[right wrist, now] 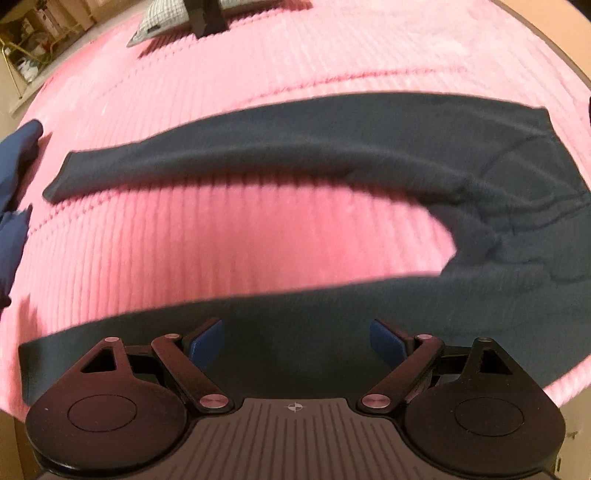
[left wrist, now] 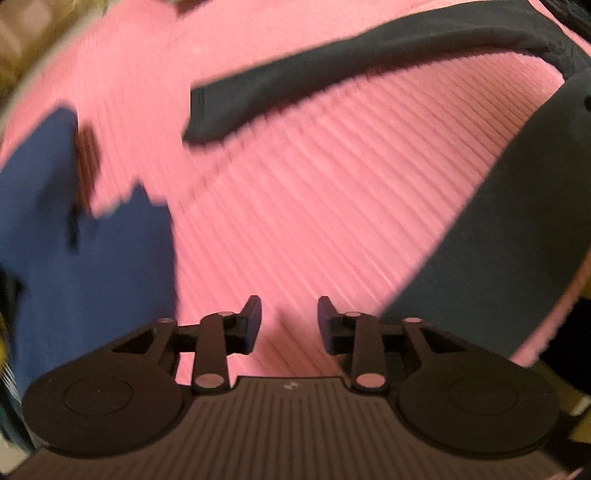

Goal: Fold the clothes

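Pink ribbed bedspread [right wrist: 258, 92] bears dark trousers [right wrist: 332, 162], legs splayed. Soft, limp cloth; grip the hems. Your left gripper [left wrist: 290, 319] and right gripper [right wrist: 297, 339] gape, empty.

A pink ribbed blanket [right wrist: 295, 74] covers the bed and fills most of both views, its ridges running in close parallel lines. At the top left of the right wrist view a grey-and-white checked pillow [right wrist: 162, 18] lies at the bed's far edge. Beyond it, in the upper left corner, stands a gold wire rack [right wrist: 22, 55] against a beige floor. The upper right corner shows a plain beige wall [right wrist: 535, 11]. Light is warm and even.
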Motion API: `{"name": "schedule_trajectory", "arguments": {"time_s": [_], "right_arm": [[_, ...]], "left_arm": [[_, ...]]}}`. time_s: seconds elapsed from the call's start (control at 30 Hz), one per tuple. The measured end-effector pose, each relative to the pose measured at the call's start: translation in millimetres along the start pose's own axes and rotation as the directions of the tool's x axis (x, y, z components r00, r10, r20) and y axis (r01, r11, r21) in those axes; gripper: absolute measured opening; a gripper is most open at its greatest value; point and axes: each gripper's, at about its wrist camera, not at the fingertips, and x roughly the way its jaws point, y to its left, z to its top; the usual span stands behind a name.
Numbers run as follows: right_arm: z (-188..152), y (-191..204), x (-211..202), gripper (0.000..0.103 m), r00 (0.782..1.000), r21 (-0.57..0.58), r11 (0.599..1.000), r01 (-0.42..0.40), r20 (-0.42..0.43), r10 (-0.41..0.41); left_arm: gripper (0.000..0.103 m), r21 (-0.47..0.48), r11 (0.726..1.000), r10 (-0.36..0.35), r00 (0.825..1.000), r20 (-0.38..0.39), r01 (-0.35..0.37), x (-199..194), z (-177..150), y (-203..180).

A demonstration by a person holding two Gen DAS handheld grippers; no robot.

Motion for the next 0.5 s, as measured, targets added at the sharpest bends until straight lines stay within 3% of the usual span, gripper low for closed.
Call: {"name": "schedule_trajectory", "arguments": {"time_s": [0.13, 0.27, 0.37, 0.43, 0.5], "right_arm": [[21, 1, 4, 0.088, 0.999, -0.079, 0.997, 0.011, 0.044, -0.008], [42, 9, 10, 0.088, 0.996, -0.216, 0.976, 0.021, 0.084, -0.003], [58, 28, 23, 0.088, 0.994, -0.439, 0.898, 0.015, 0.105, 0.035], [73, 40, 35, 0.088, 0.991, -0.585, 0.811, 0.019, 0.119, 0.062], [91, 47, 49, 0.088, 0.989, -0.677, 0.736, 0.025, 0.122, 0.078]], "left_arm": [[0.037, 0.138, 0.989, 0.045, 0.997, 0.068, -0.054, 13, 31, 1], [0.047, 0.279, 0.953, 0.085, 0.988, 0.132, -0.119, 34, 63, 0], [0.056, 0.377, 0.909, 0.121, 0.979, 0.166, -0.176, 57, 81, 6], [0.056, 0.437, 0.874, 0.143, 0.971, 0.191, -0.215, 72, 94, 11], [0.053, 0.456, 0.869, 0.120, 0.976, 0.184, -0.193, 81, 102, 19]]}}
